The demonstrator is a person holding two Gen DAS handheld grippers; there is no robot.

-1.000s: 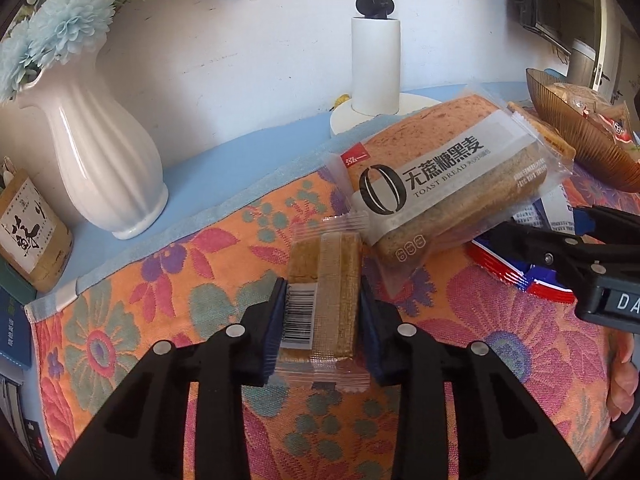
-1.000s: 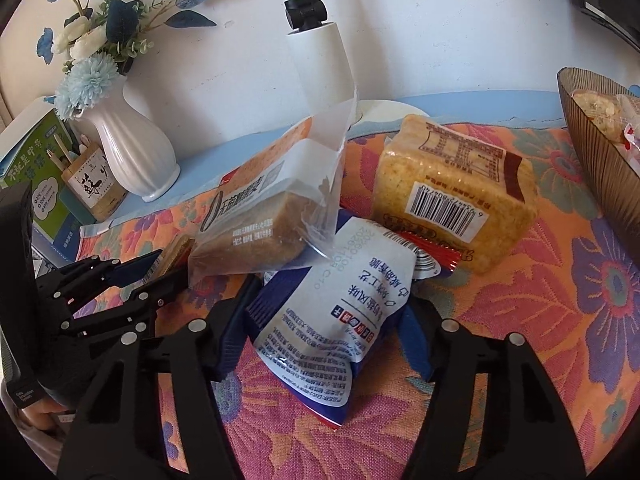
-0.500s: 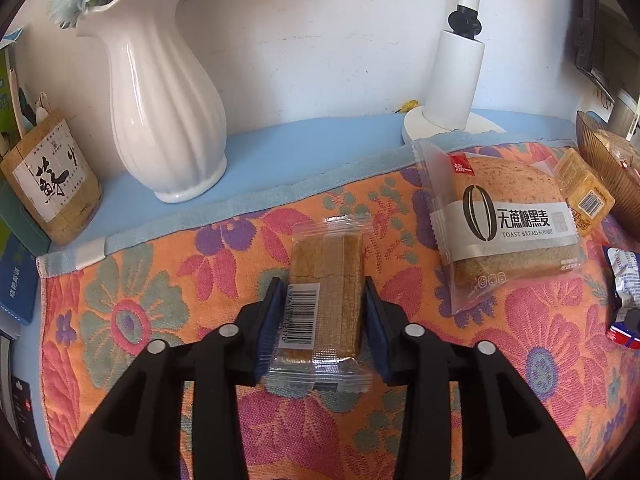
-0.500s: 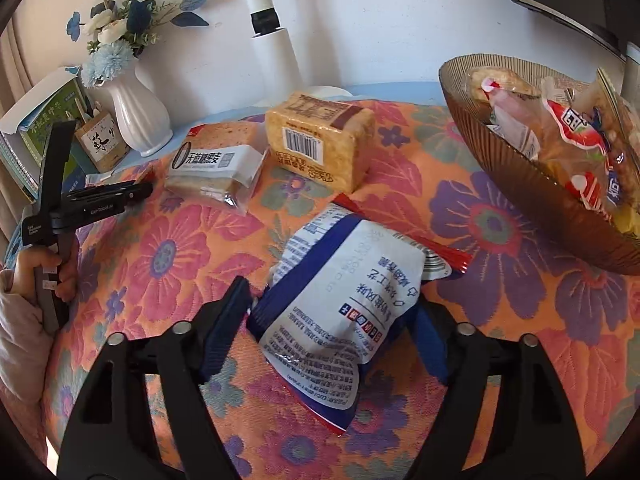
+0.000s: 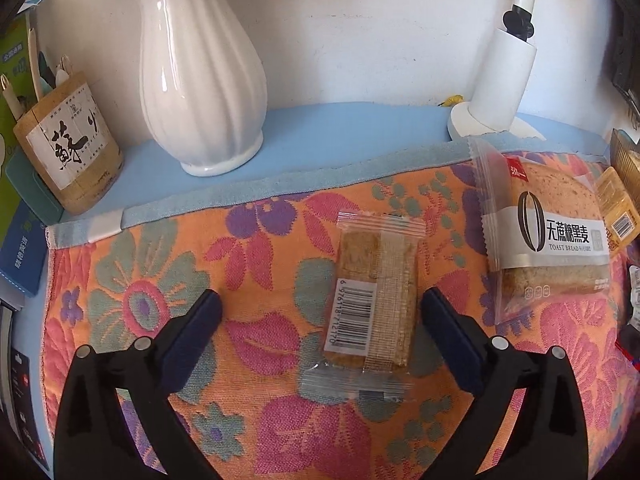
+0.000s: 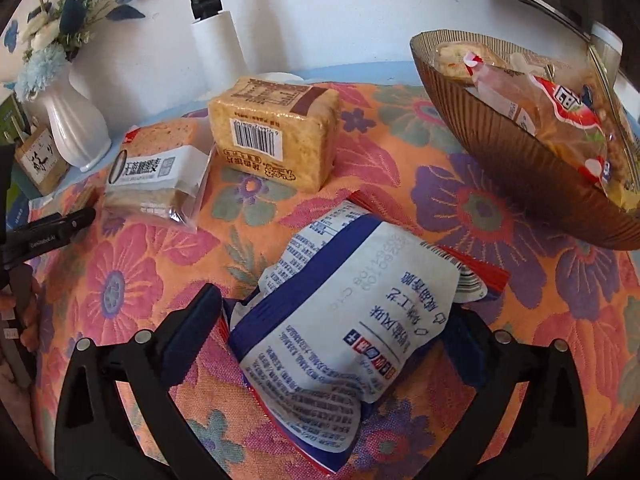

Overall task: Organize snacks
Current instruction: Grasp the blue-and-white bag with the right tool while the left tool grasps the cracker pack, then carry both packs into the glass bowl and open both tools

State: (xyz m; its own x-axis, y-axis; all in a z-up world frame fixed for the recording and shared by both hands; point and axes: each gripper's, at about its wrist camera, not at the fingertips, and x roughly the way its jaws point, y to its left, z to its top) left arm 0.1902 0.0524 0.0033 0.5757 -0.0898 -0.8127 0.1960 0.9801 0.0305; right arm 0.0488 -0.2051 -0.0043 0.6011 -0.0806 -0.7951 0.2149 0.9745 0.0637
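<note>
Although both tools sit low over the floral orange cloth (image 5: pixel 140 280) that covers the worktop, only one has a snack in hand. The left gripper (image 5: pixel 320 312) has its fingers spread wide, with the small clear-wrapped brown biscuit bar (image 5: pixel 374 292) lying flat on the cloth between them and touching neither pad. That bar rests toward the back left of the cloth, in front of the white ribbed ceramic vase (image 5: pixel 200 72) and just left of the clear-wrapped toast bread pack (image 5: pixel 548 236).

The right gripper (image 6: pixel 332 332) straddles the crumpled blue-and-white foil snack bag (image 6: pixel 340 320). Its fingers are partly closed around the bag's sides and appear to hold it, though the right pad is hidden behind the foil, so the firmness of the hold cannot be judged. The brown ribbed glass bowl (image 6: pixel 500 160), already holding several packets, stands at the back right corner, and the yellow block-shaped cake pack (image 6: pixel 276 136) lies mid-cloth.

The soft, air-filled bag is the likely trouble: foil can slide or buckle under the pads and drop short of the bowl. A carry toward the bowl could also knock its rim or spill the heaped packets.
</note>
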